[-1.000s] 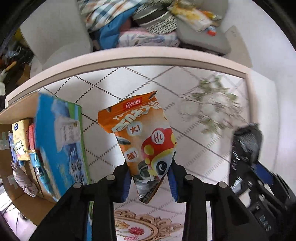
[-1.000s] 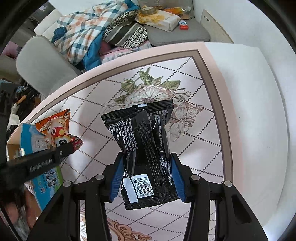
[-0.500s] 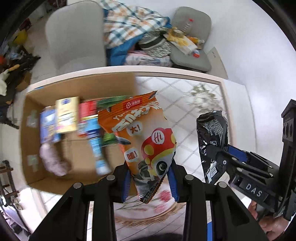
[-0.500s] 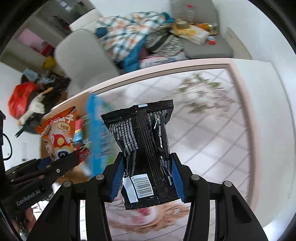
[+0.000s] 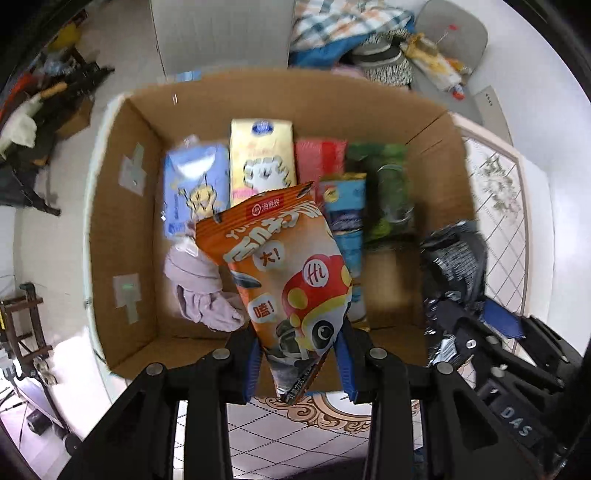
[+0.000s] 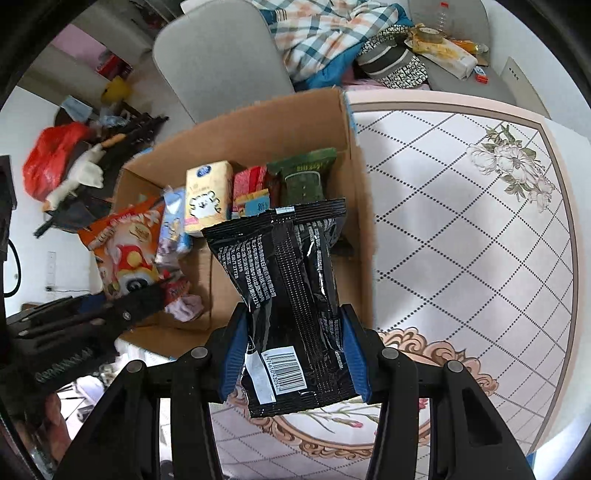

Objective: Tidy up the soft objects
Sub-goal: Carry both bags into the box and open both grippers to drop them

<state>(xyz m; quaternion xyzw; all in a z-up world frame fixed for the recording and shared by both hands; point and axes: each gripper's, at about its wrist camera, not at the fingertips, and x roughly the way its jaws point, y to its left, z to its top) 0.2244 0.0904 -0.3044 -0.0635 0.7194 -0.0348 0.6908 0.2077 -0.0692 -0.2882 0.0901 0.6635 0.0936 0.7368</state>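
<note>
The left gripper (image 5: 299, 363) points straight down and is clamped on the lower end of an orange bag (image 5: 288, 280), which hangs over the near half of an open box (image 5: 122, 229). The right gripper (image 6: 293, 354) is clamped on a black bag (image 6: 291, 295), pinched at its waist with a barcode label near the bottom; this bag hangs over the box's right wall, where the box meets the tablecloth (image 6: 461, 221). Only the left view looks squarely into the box: on its floor, left of the orange bag, lies a lilac cloth (image 5: 199, 288), and beyond that packs stand in a row along the far half, a blue pack (image 5: 194, 188) leftmost, then a yellow pack (image 5: 262, 158), a red pack (image 5: 319, 158) and a green pack (image 5: 388, 188) nearest the right wall, with a blue-and-gold bag lying in front of the red one. That view catches the black bag only as a blur at the box's right side. The right view shows the other gripper from the side at the box's left, the orange bag's printed face turned toward it, and much more of the diamond-patterned cloth with a flower print right of the box. Beyond the box, both views show a grey chair (image 6: 221, 62) and a heap of plaid fabric (image 6: 325, 33).
</note>
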